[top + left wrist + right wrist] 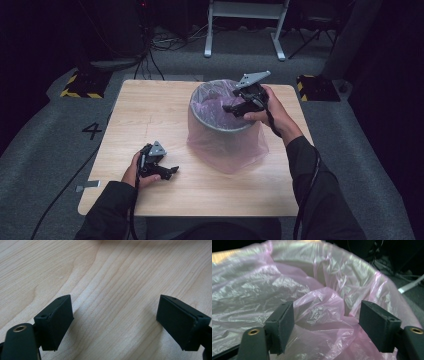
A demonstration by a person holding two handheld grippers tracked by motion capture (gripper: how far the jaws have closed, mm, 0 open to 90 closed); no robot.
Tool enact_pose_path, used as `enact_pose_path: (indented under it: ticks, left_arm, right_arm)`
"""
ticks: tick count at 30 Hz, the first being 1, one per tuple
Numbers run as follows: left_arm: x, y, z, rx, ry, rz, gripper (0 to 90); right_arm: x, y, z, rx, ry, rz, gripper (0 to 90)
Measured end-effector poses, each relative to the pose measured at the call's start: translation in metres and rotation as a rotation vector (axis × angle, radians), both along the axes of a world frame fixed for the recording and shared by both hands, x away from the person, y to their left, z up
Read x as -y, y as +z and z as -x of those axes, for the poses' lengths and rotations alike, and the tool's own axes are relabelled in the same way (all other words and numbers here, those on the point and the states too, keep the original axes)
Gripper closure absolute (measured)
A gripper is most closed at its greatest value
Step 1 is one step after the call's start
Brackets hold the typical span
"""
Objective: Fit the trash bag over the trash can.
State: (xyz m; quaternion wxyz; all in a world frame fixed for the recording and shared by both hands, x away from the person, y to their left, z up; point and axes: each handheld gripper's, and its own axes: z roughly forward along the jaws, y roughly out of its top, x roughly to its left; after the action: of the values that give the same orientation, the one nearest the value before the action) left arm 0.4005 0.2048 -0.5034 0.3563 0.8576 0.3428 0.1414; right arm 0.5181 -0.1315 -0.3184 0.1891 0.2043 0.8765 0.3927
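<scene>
Bin [200,107] lined with pink bag [227,150], folded over its rim; our right gripper [235,107] gapes above it, left gripper [169,172] idle, released, nearby; liner's inside apparently still unsettled.

Bare table [145,115] lay free around my left gripper [170,172]. Crumpled pink liner [319,310] bulged between my right gripper's [327,325] spread jaws, crowding the bin's [220,125] mouth.
</scene>
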Motion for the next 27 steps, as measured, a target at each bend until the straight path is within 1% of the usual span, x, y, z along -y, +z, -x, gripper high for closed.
enact_pose_path:
  ticks: [3,4,5,8,9,11,13,15,17,20,22,24,27]
  left_arm:
    - [0.000,0.000,0.000,0.000,0.000,0.000,13.7]
    - [0.000,0.000,0.000,0.000,0.000,0.000,13.7]
    - [0.000,0.000,0.000,0.000,0.001,0.001,13.7]
    - [0.000,0.000,0.000,-0.003,0.002,0.003,13.7]
    - [0.000,0.000,0.000,-0.003,0.003,0.003,13.7]
    - [0.000,0.000,0.000,-0.003,0.002,0.002,13.6]
    - [0.000,0.000,0.000,-0.003,0.002,0.001,13.6]
    - [0.000,0.000,0.000,-0.003,0.002,0.002,13.6]
    - [0.000,0.000,0.000,-0.003,0.002,0.002,13.6]
    - [0.000,0.000,0.000,-0.003,0.003,0.002,13.6]
    - [0.000,0.000,0.000,-0.003,0.003,0.003,13.7]
    - [0.000,0.000,0.000,-0.003,0.003,0.003,13.6]
    - [0.000,0.000,0.000,-0.002,0.002,0.002,13.6]
  right_arm:
    - [-0.002,0.000,-0.002,-0.034,0.010,0.042,29.8]
    - [-0.003,0.000,-0.004,-0.049,0.014,0.068,29.3]
    - [-0.004,-0.001,-0.006,-0.073,0.017,0.103,29.2]
    - [-0.008,-0.002,-0.010,-0.116,0.027,0.152,28.7]
    - [-0.010,-0.003,-0.011,-0.125,0.038,0.183,28.5]
    - [-0.013,-0.004,-0.012,-0.146,0.054,0.222,28.4]
    - [-0.016,-0.005,-0.013,-0.166,0.054,0.254,28.1]
    - [-0.019,-0.006,-0.015,-0.187,0.054,0.299,28.2]
    - [-0.022,-0.008,-0.015,-0.199,0.050,0.343,28.0]
    - [-0.025,-0.010,-0.017,-0.217,0.048,0.394,27.6]
    - [-0.026,-0.010,-0.018,-0.214,0.045,0.412,27.3]
    - [-0.025,-0.012,-0.019,-0.225,0.037,0.416,27.2]
    - [-0.025,-0.013,-0.018,-0.214,0.038,0.433,26.5]
